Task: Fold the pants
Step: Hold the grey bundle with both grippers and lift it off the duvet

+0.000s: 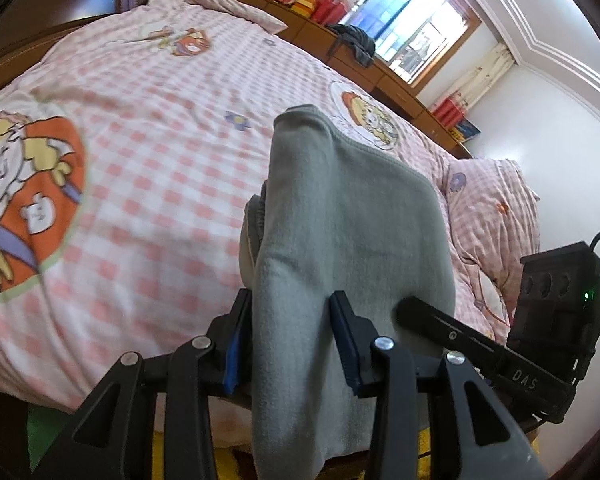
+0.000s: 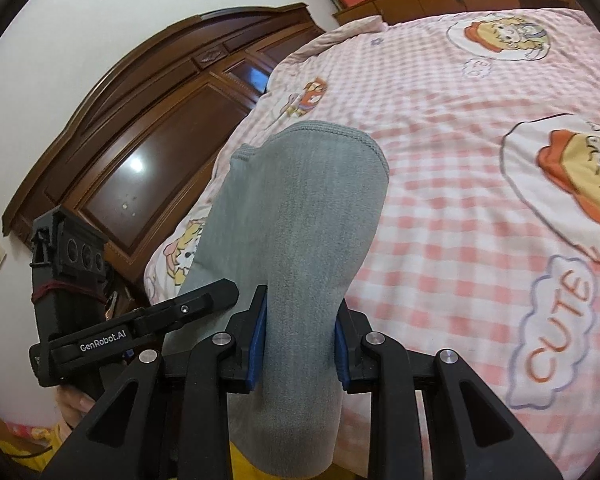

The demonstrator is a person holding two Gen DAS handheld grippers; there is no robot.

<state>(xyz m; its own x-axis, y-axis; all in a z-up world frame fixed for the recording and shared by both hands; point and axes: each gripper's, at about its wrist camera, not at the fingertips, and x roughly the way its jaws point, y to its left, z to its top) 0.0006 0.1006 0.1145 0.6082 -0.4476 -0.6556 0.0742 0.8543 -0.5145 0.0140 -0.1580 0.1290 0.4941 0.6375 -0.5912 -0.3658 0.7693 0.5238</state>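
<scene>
Hanging from both grippers, the grey pants (image 1: 352, 216) are lifted above the bed (image 1: 160, 160), which is covered by a pink-and-white checked quilt (image 2: 460, 184) printed with cartoon children. In the left wrist view the left gripper (image 1: 292, 320) has its jaws drawn in to a narrow gap and clamped on a thick fold of the grey cloth, the blue pads (image 1: 233, 344) pressing into it from either side; the fabric rises ahead of the fingers in a tall hump with a stitched hem along its top edge, and more of it drops below the jaws toward the lower edge of the picture. In the right wrist view the right gripper (image 2: 300, 324) is likewise closed narrowly on another bunch of the same pants, blue pads (image 2: 258, 344) touching the cloth on both sides, with a rounded hemmed end standing up in front of it. Each camera catches the other gripper close beside it, so the two are held near one another. A dark wooden headboard (image 2: 140, 148) stands at the head of the bed, and a low wooden cabinet (image 1: 360, 60) runs along the far side beneath a window (image 1: 412, 20), with a dark garment (image 1: 356, 40) draped on top.
</scene>
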